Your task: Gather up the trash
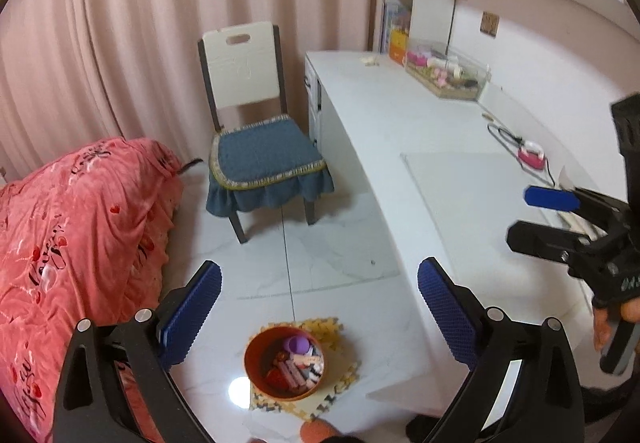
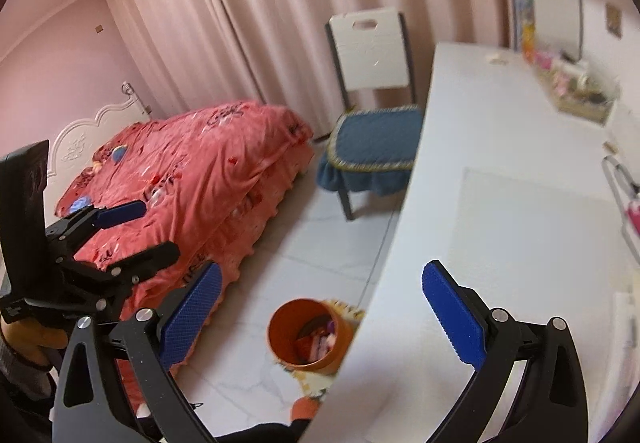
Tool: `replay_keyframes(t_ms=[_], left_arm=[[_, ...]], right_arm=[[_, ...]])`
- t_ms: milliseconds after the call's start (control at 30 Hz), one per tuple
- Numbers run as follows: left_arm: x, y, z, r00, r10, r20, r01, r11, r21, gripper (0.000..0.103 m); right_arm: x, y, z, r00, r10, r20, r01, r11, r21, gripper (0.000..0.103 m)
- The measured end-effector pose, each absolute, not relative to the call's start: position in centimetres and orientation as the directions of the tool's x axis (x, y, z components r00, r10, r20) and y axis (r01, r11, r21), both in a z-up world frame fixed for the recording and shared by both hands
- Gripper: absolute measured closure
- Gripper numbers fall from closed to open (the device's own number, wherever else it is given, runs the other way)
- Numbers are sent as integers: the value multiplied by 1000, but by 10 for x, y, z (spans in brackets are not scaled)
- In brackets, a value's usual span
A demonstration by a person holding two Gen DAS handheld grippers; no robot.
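The left gripper (image 1: 320,307) is held with its blue-padded fingers (image 1: 192,311) spread wide and nothing between them. The orange bin (image 1: 285,363) stands on the floor below and between those fingers, nearer the fingertips' lower edge, on a yellow foam mat (image 1: 340,383); it holds assorted trash (image 1: 296,367), including a purple piece and several reddish and pink pieces. The right gripper (image 2: 320,315) is likewise wide apart and holds nothing. In the right wrist view the same bin sits between the two fingers, closer to the left finger's side, its right rim cut off by the edge of the white desk (image 2: 500,203), which passes under the right finger (image 2: 452,319). Beyond the fingertips stand a chair with a blue cushion (image 1: 260,155) and a bed with a red cover (image 1: 72,227) to the left.
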State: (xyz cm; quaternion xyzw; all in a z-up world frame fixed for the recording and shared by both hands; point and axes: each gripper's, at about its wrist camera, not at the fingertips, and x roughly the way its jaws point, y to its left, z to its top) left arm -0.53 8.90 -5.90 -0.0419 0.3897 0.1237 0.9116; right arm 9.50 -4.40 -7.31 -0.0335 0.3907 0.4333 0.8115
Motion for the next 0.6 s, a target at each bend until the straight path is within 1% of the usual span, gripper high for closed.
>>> replay_keyframes(t_ms=[100,233,467,600], left_arm=[[-2,77,-50,681,225,-697,-274,961,42,6],[-1,62,-43,706,245,-665,-293,955,41,6],[-4,39,-33,757,196,-624,-272,962,-27,6],[-5,27,-32,767,180,-617,-264,963,-48,6]], right_arm=[[92,-64,-59,358,685,-635,-724,633,274,5],[85,-90,-46,415,687,-596,-707,656,263,5],[75,-134,-33,522,673,-524,-662,707,249,5],[71,-141,-31,570,642,-513,-661,729,178,5]])
